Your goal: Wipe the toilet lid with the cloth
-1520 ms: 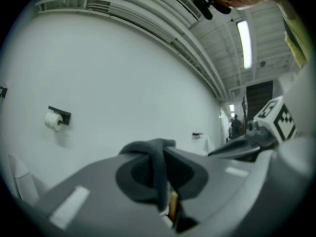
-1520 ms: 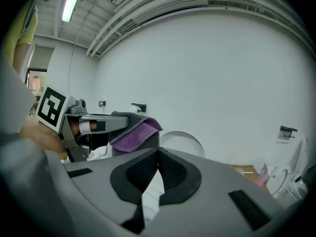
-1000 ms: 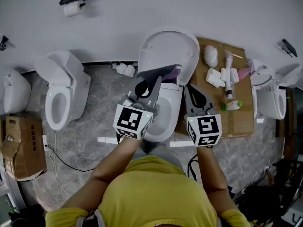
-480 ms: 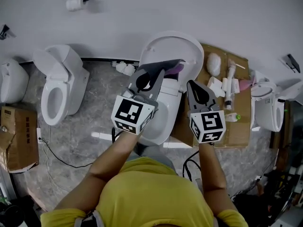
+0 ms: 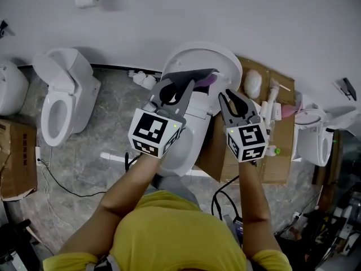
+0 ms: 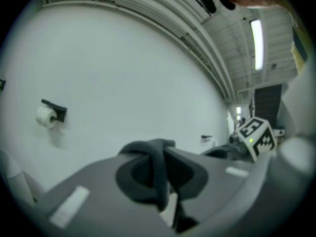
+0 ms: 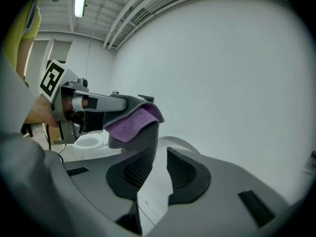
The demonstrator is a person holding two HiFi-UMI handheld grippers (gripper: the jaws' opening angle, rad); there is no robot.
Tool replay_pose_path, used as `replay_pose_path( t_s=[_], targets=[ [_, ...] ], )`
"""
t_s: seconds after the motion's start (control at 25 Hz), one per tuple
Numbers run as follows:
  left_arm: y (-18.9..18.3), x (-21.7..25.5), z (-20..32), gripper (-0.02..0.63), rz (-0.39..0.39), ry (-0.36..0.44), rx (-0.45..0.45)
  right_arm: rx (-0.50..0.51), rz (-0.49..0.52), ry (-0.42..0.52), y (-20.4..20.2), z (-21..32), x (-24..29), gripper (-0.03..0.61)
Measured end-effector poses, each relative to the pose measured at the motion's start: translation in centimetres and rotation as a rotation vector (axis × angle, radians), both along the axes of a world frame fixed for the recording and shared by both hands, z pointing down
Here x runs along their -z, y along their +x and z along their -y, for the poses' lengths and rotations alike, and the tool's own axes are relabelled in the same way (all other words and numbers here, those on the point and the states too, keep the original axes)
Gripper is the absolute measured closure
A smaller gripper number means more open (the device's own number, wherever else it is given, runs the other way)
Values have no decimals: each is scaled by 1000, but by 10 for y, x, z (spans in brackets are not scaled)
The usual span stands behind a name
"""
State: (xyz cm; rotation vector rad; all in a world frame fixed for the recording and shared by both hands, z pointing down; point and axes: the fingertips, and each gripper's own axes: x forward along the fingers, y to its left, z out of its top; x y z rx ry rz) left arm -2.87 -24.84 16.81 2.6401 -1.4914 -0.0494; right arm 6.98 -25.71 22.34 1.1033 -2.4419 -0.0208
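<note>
Far left, a spare toilet [image 5: 59, 95] stands by the wall. On to the left tongs [image 5: 183, 86]: they point level and are clamped on the cloth [image 5: 206, 79]. It is grey with a purple side, and it drapes off the tips right in front of the raised lid [image 5: 225, 61]. Touching it? I cannot tell. Just right of that, the right tongs [image 7: 160, 156] tilt down. Their jaws have just been opening and show a narrow gap with nothing between them. Cardboard [image 5: 271, 168] lies on the floor at far right.

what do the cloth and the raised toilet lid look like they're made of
The cloth looks like soft fabric, perhaps microfibre: grey one side, purple the other, matte, folding limply. The toilet lid is a smooth, thin white shell, likely plastic, though ceramic can't be ruled out.
</note>
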Motion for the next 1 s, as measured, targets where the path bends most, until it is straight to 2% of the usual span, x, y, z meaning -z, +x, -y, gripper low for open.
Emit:
replay_pose_path(
  t_s=[0.04, 0.64, 0.88, 1.0],
  targets=[
    [1, -1, 4, 595, 0, -3, 1, 13, -10, -5, 1, 6, -1, 489],
    [20, -12, 57, 595, 9, -24, -11, 109, -222, -14, 14, 102, -21, 485],
    [20, -18, 73, 595, -10, -39, -2, 146, -307, -43, 17, 131, -35, 468],
    [20, -19, 78, 595, -12, -40, 0, 169, -360, -61, 17, 149, -42, 440]
  ],
)
